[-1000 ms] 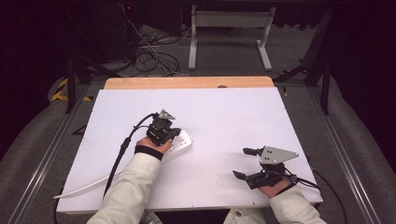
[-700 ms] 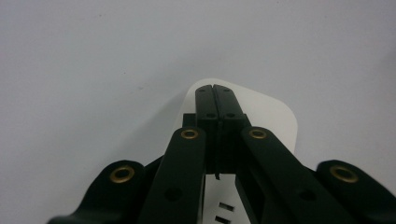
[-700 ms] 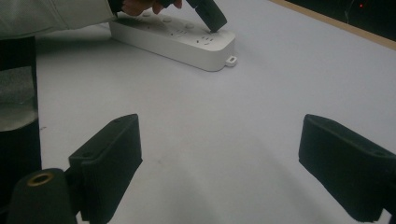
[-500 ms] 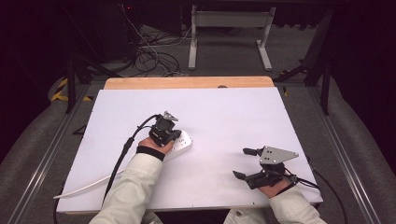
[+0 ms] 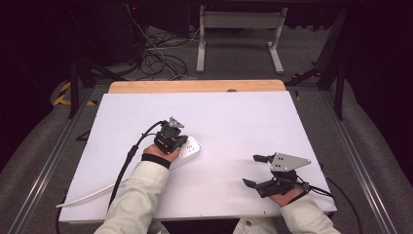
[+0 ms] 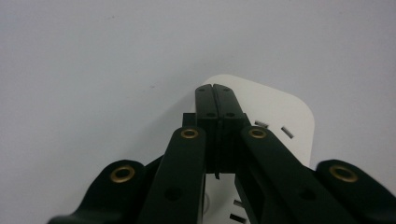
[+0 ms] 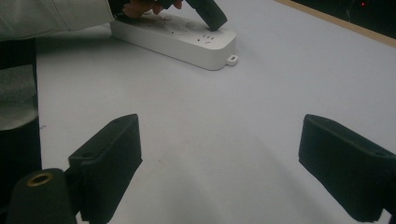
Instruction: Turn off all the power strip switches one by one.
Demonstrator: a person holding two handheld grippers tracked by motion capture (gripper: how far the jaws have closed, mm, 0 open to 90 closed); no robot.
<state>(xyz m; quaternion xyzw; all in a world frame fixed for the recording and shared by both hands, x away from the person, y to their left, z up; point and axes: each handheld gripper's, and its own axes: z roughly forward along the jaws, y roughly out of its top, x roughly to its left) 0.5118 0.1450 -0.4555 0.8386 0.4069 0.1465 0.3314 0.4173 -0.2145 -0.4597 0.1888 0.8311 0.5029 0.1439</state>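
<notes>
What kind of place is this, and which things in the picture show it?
Probably a lab or recording workspace, not a home. A white table stands on a grey floor between metal rails, loose cables lie behind it, and dark curtains surround it. A person works on a white power strip with handheld tools.

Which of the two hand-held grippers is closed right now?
The left hand-held gripper: its jaws are pressed together over the white power strip. The right hand-held gripper has its jaws spread wide above the bare table.
</notes>
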